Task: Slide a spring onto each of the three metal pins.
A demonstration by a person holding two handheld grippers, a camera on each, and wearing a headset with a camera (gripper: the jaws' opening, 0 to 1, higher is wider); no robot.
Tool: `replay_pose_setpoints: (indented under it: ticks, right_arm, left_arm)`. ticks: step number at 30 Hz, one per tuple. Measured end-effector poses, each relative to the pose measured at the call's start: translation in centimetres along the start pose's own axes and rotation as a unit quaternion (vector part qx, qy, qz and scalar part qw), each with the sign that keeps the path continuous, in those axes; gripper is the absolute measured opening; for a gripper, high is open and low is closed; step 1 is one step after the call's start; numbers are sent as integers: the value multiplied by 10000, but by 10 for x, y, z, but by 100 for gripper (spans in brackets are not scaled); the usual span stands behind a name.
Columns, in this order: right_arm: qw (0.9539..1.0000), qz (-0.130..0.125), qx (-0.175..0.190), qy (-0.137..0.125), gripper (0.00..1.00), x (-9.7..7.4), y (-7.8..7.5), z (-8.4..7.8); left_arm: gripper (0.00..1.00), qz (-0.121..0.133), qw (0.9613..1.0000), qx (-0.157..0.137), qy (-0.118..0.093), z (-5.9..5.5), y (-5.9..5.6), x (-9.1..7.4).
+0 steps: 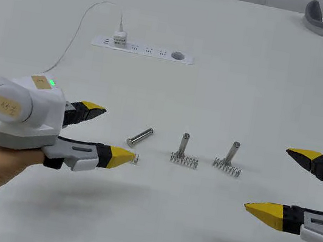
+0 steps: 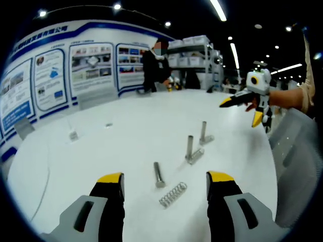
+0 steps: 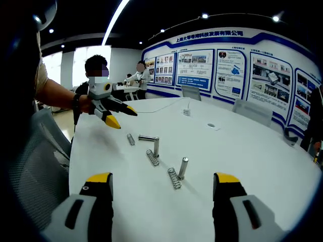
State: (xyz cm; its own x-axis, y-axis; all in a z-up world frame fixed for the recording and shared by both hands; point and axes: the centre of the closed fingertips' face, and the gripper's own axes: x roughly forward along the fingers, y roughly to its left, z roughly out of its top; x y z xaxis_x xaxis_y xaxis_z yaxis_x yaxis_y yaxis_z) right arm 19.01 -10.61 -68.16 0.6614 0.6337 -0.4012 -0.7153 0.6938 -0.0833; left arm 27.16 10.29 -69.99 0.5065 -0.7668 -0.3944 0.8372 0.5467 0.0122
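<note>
Closest, lower left, my left gripper (image 1: pixel 116 133) gapes wide, holding nothing; so does my right gripper (image 1: pixel 268 178), lower right. My left lower jaw half hides a loose spring (image 2: pixel 172 194) that the left gripper view shows whole, beside the lying pin (image 1: pixel 140 136). Mid-frame, the middle pin (image 1: pixel 184 142) and right pin (image 1: pixel 233 149) stand upright, second spring (image 1: pixel 184 159) and third spring (image 1: pixel 227 167) lying at their bases. Open table (image 1: pixel 247 85) surrounds them.

The work took place in what looked like a corporate exhibition hall: a curved wall (image 3: pixel 262 38) with blue trim carried rows of printed display panels (image 3: pixel 194 63) under a line of Chinese lettering (image 3: pixel 209 35). Spotlights (image 3: pixel 204 15) and strip lights (image 3: pixel 116 20) hung in a dark ceiling, stocked shelves (image 2: pixel 198 53) stood at the back, and a large white table (image 1: pixel 245 97) bore a power strip (image 1: pixel 142 49)
</note>
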Motion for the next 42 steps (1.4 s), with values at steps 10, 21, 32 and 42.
replay_pose_setpoints:
  ticks: [10, 21, 32, 42]
  right_arm:
    - [10000, -6, 32, 15, 83, 0, 1, -2]
    - [10000, 5, 67, 50, 83, 1, 1, -4]
    - [9999, 17, 104, 75, 83, 2, 2, -6]
    - [9999, 20, 128, 100, 83, 3, 2, -9]
  left_arm:
    - [55, -71, 9998, 2, 174, 6, 6, 20]
    - [47, -76, 9987, 102, 490, 4, 12, 40]
    - [40, -71, 9965, 128, 828, -3, 15, 57]
    - [33, -55, 9931, 143, 1159, -8, 17, 70]
